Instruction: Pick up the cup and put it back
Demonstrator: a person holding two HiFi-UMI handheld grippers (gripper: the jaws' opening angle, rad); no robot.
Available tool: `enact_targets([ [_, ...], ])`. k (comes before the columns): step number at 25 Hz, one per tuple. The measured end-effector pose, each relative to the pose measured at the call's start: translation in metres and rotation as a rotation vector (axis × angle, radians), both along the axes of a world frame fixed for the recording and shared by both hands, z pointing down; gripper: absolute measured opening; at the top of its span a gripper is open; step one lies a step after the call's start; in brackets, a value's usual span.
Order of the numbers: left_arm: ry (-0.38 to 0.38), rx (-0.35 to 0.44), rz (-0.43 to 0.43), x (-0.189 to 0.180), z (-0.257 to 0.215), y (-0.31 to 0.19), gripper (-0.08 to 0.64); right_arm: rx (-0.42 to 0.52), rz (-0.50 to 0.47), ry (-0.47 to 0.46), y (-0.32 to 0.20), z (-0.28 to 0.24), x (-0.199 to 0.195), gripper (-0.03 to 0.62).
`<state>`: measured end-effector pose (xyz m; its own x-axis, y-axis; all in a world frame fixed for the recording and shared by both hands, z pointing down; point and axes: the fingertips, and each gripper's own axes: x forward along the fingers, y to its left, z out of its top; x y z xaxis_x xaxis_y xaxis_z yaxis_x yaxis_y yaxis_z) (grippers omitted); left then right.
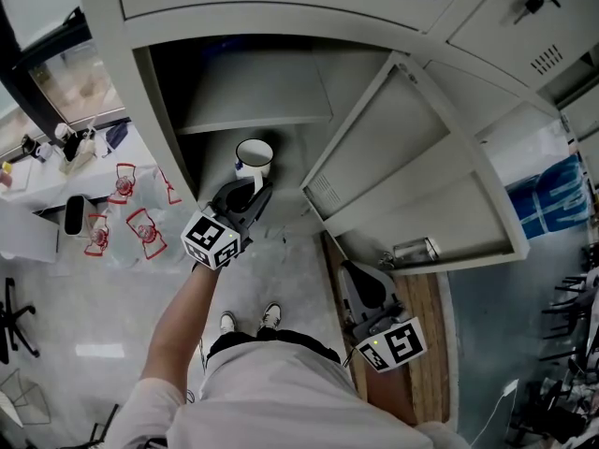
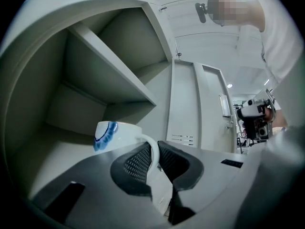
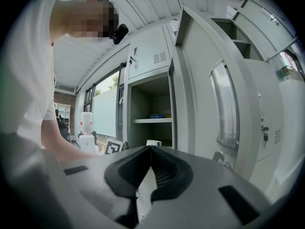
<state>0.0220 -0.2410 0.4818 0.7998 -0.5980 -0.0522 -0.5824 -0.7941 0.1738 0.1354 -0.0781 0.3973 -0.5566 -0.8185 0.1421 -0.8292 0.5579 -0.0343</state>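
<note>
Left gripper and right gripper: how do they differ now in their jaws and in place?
The left gripper has its jaws shut on the handle of the white cup; the right gripper has its jaws together on nothing. The left gripper reaches into the open locker; the right gripper is outside it, beside the locker door. Both carry a cube with square markers.

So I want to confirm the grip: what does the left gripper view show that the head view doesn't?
Only the left gripper view: the left gripper's pads closed on the cup's handle.
Only the head view: the person's shoes, the cluttered table at the left, and the left gripper's marker cube.
Both: the white cup, the open locker with its shelf, and the right gripper off to the side.
</note>
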Motion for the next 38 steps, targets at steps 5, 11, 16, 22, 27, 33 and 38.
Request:
enact_targets([
  [5, -0.013, -0.025, 0.001, 0.005, 0.005, -0.003, 0.06, -0.001, 0.001, -0.005, -0.001, 0.001, 0.002, 0.018],
  [11, -0.058, -0.049, -0.024, 0.006, 0.01, -0.004, 0.055, 0.002, -0.005, -0.019, -0.001, 0.001, 0.001, 0.018],
  [16, -0.101, -0.056, -0.028, 0.002, 0.015, -0.001, 0.057, 0.004, -0.009, -0.026, -0.001, 0.002, 0.0, 0.018],
  [22, -0.171, -0.064, -0.067, -0.008, 0.021, -0.003, 0.06, 0.007, -0.015, -0.033, 0.001, 0.002, -0.002, 0.018],
  [27, -0.193, -0.087, -0.097, -0.008, 0.022, -0.009, 0.058, 0.011, -0.022, -0.036, 0.004, 0.0, -0.006, 0.018],
  [33, -0.189, -0.101, -0.13, -0.009, 0.02, -0.012, 0.058, 0.005, -0.011, -0.035, 0.011, 0.003, -0.002, 0.018],
  [38, -0.224, -0.1, -0.117, -0.006, 0.021, -0.009, 0.061, 0.002, -0.003, -0.039, 0.017, 0.005, 0.0, 0.018],
])
